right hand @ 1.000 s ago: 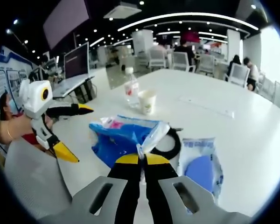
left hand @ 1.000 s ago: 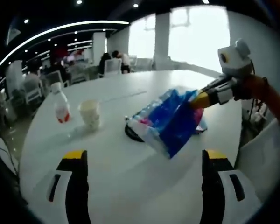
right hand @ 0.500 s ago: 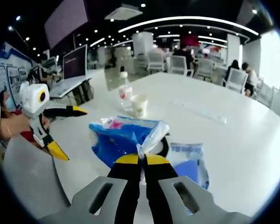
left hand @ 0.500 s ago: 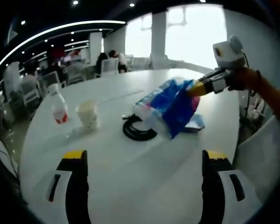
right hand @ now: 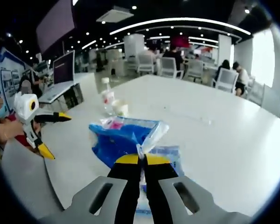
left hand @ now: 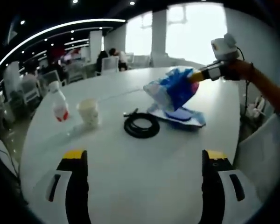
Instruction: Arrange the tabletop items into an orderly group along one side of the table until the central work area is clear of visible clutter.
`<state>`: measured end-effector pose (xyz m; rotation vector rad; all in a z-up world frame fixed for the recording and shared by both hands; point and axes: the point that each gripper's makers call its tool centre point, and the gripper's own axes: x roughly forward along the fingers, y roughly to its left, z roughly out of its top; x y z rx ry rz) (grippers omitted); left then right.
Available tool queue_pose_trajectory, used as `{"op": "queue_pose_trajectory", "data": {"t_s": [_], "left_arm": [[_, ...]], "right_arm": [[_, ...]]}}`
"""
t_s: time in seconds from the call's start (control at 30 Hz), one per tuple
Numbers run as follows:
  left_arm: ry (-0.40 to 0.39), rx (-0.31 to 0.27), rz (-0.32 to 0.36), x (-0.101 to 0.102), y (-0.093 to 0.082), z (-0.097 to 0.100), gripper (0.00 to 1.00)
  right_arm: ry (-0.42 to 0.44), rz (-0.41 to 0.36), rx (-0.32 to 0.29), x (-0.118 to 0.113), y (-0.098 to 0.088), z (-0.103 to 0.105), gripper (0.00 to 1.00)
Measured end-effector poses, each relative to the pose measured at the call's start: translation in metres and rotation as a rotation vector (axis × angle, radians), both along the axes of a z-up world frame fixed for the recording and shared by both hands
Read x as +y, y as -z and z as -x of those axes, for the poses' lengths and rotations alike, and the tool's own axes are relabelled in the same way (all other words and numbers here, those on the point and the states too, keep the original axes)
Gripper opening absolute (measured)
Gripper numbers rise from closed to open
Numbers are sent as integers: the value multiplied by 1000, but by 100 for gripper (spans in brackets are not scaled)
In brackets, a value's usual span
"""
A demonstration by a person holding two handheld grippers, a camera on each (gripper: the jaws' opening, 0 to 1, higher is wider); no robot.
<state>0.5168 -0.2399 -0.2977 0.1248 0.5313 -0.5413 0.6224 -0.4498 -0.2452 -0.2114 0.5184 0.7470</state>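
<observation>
My right gripper [right hand: 141, 157] is shut on the clear edge of a blue plastic bag [right hand: 117, 138], which hangs in the air. In the left gripper view that bag [left hand: 171, 90] hangs from the right gripper [left hand: 197, 76] above a flat blue packet [left hand: 183, 116] lying on the white table [left hand: 130, 172]. A black cable coil [left hand: 141, 127] lies just left of the packet. Further left stand a paper cup [left hand: 89, 112] and a small bottle [left hand: 59, 106]. My left gripper [left hand: 144, 156] is open over bare table near the front edge, holding nothing.
The round table's edge [left hand: 28, 140] curves close on the left. From the right gripper view the left gripper [right hand: 56, 134] stands open at the table's left side, with the bottle [right hand: 106, 98] and cup [right hand: 120, 108] beyond. Chairs and people sit at tables far behind.
The right gripper has carried the blue bag up and away toward the far right of the table. The cable coil and flat packet are now uncovered. My left gripper has stayed put.
</observation>
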Motion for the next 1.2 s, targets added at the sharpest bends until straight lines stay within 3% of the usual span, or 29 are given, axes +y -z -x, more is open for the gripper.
{"op": "queue_pose_trajectory", "data": {"t_s": [0.17, 0.7, 0.87, 1.2], "left_arm": [[0, -29, 9, -2, -5, -3, 99], [4, 25, -19, -1, 14, -1, 99], [2, 30, -20, 0, 17, -2, 99], [-6, 8, -26, 3, 18, -6, 99]], "right_arm": [[21, 23, -15, -17, -3, -12, 3], [103, 103, -46, -79, -13, -56, 3], [105, 123, -58, -88, -17, -71, 3], [100, 162, -41, -109, -1, -101, 3]]}}
